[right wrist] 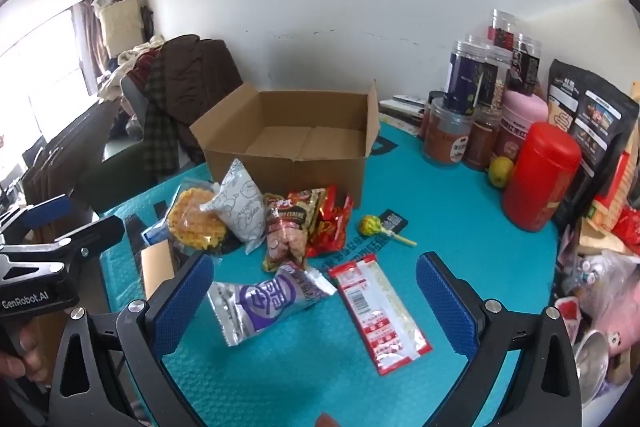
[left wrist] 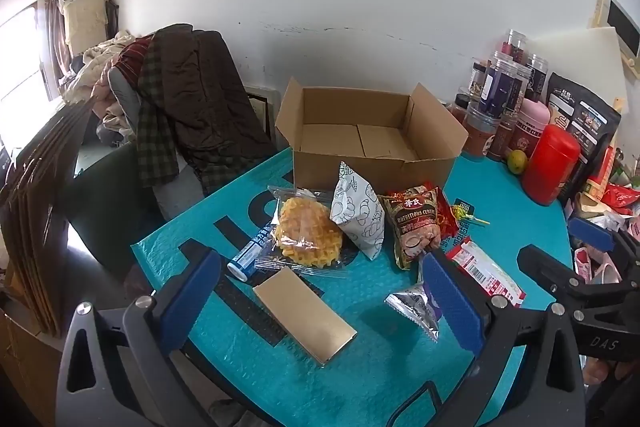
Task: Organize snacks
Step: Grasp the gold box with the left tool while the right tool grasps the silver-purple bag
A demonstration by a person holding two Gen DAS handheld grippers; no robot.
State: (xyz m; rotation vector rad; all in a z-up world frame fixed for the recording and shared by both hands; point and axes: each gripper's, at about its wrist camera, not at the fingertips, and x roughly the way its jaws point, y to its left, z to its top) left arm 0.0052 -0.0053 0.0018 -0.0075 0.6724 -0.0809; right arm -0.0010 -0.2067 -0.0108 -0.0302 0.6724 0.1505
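An open, empty cardboard box (left wrist: 372, 143) (right wrist: 296, 147) stands at the back of the teal mat (left wrist: 360, 379) (right wrist: 460, 227). In front of it lie a wrapped waffle (left wrist: 310, 235) (right wrist: 195, 223), a white pouch (left wrist: 358, 217) (right wrist: 240, 207), a cereal bag (left wrist: 414, 227) (right wrist: 290, 231), a lollipop (right wrist: 372, 225), a red and white packet (left wrist: 486, 273) (right wrist: 380, 311), a silver and purple packet (left wrist: 416, 307) (right wrist: 264, 301), a tan flat box (left wrist: 304, 311) and a blue and white tube (left wrist: 248, 257). My left gripper (left wrist: 320, 295) is open above the tan box. My right gripper (right wrist: 316, 303) is open above the two packets.
Jars (left wrist: 500, 87) (right wrist: 472, 95), a red canister (left wrist: 550, 165) (right wrist: 540, 175), a dark bag (right wrist: 592, 131) and a lime (right wrist: 500, 171) crowd the mat's right side. A chair piled with clothes (left wrist: 180, 99) stands left of the table.
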